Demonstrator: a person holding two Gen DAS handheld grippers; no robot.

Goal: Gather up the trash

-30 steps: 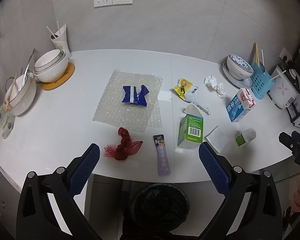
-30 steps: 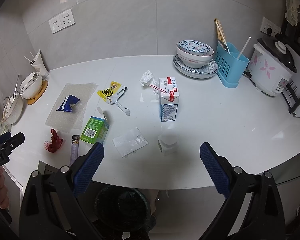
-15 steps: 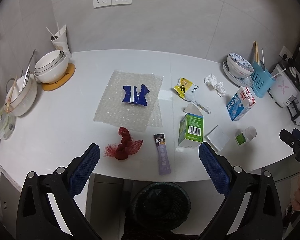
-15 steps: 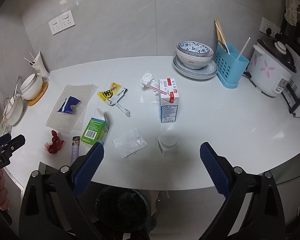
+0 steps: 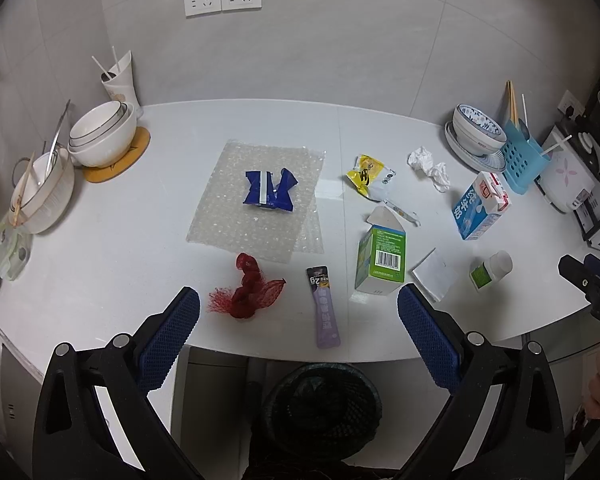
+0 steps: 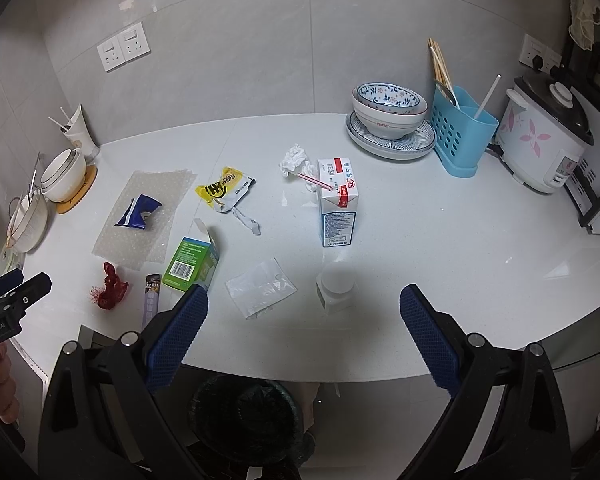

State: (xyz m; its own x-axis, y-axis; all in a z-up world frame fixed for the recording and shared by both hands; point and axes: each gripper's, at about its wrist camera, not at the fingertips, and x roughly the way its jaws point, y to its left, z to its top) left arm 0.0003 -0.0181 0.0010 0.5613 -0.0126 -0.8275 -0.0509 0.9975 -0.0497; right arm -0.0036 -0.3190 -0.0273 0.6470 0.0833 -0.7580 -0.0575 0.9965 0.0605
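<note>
Both my grippers hang back from the counter edge with jaws spread wide and nothing between them: the left gripper (image 5: 299,332) and the right gripper (image 6: 304,332). The white counter (image 5: 140,240) carries all the litter, and the black bin (image 5: 320,408) sits on the floor just under its near edge, below me.

Biggest is the bubble wrap sheet (image 5: 236,216), with the blue wrapper (image 5: 270,192) lying on it. Then the milk carton (image 6: 338,208) standing upright, the green box (image 5: 382,260) tipped on its side, the yellow packet (image 5: 366,170), the clear plastic bag (image 6: 260,292), the crumpled tissue (image 5: 428,162), the red mesh net (image 5: 248,290), the small white bottle (image 5: 490,268) and the purple sachet (image 5: 324,306).

My guess is the sachet or the net goes first. The sachet lies dead ahead of the left gripper, its long axis pointing nearly away from me and its near end reaching the counter's edge, so the jaws would close across its width.
</note>
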